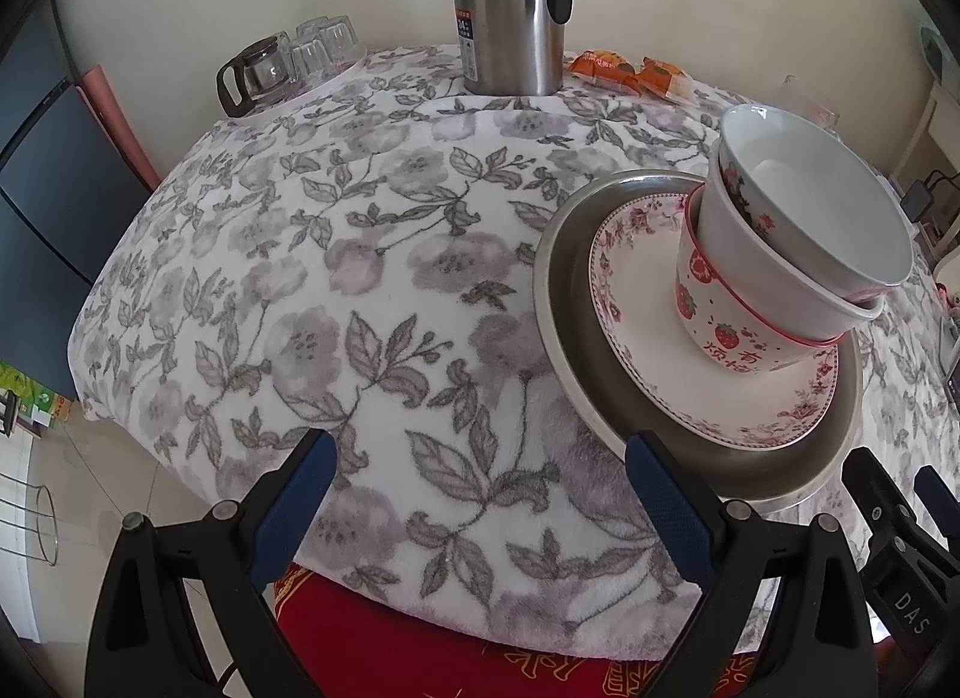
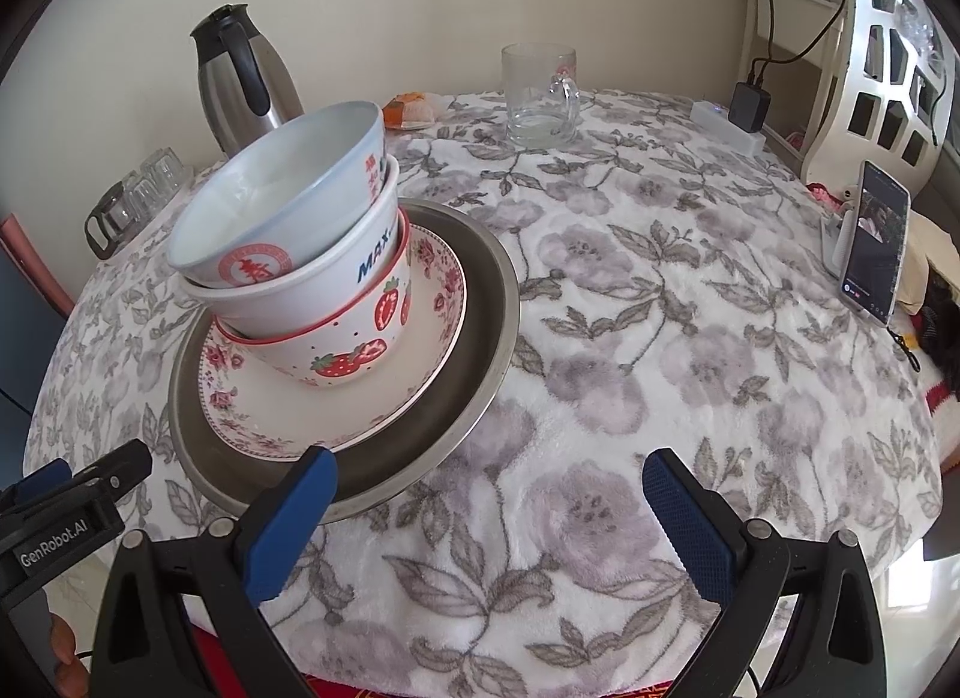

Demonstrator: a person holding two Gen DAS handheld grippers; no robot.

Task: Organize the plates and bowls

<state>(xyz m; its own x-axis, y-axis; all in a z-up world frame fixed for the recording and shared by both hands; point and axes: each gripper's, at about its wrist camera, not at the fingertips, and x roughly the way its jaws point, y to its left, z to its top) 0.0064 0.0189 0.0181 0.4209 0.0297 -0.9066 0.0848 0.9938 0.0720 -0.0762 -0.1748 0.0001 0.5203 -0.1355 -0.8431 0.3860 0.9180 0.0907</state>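
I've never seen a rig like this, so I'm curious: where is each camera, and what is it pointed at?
Left wrist: rides on the left gripper, looks across the table; its open fingers show, the right gripper alongside.
Right wrist: rides on the right gripper, open; the left gripper at its left edge.
Both share the stacked bowls on plates and the flask.

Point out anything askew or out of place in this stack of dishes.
The top bowl sits tilted in the white bowl under it, not level. The three nested bowls also stand off-centre on the floral plate, toward one side. Nothing looks spilled or broken.
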